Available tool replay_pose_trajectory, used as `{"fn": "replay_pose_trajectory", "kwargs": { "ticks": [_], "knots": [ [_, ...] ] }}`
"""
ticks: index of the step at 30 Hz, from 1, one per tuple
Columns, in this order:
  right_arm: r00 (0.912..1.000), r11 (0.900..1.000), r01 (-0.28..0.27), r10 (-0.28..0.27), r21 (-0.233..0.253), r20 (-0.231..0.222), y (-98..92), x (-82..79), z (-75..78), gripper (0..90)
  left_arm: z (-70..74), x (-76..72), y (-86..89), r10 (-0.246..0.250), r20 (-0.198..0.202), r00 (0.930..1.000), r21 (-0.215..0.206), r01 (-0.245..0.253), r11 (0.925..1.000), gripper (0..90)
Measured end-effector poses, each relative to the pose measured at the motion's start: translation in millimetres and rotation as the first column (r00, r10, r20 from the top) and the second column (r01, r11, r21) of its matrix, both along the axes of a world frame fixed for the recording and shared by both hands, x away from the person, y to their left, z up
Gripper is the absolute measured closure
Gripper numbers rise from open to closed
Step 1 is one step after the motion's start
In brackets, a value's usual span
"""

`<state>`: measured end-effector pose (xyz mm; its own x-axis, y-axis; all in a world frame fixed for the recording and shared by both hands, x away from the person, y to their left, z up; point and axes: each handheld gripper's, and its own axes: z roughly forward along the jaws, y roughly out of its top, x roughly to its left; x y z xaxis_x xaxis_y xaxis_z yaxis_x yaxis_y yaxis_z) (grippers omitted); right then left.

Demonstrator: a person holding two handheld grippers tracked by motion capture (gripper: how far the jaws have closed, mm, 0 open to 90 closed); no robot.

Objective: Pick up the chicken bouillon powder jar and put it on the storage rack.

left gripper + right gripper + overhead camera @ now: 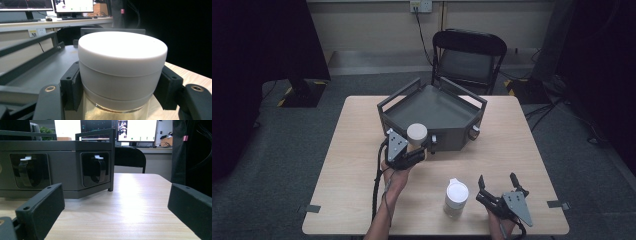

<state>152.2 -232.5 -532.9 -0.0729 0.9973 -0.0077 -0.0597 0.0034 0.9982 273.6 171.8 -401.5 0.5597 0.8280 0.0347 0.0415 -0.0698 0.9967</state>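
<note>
A jar with a white lid (417, 133) (122, 62) is held up in the air at the front wall of the grey tray (412, 107), with my left gripper (418, 149) (120, 91) shut on it just below the lid. Pale powder shows through its glass. A second jar with a white lid (456, 197) stands on the table near the front edge. To its right my right gripper (498, 181) (116, 207) rests low over the table, open, with nothing between its jaws, pointing toward the tray (57, 165).
The grey tray has raised rails and dark recessed handles (96, 168) in its front walls. A black chair (468, 57) stands behind the table. Bare wooden tabletop (517, 145) lies to the right and left of the tray.
</note>
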Motion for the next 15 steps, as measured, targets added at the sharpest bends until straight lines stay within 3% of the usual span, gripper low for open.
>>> {"fn": "replay_pose_trajectory", "kwargs": {
  "ticks": [15],
  "knots": [
    [1.0000, 1.000, 0.000, 0.000, 0.001, 0.001, 0.1, -0.1, -0.2, 0.0, 24.4, 8.6, 4.0, 0.036, -0.004, 0.9993, -0.026, -0.036, 0.9990, 34.3]
  ]
}}
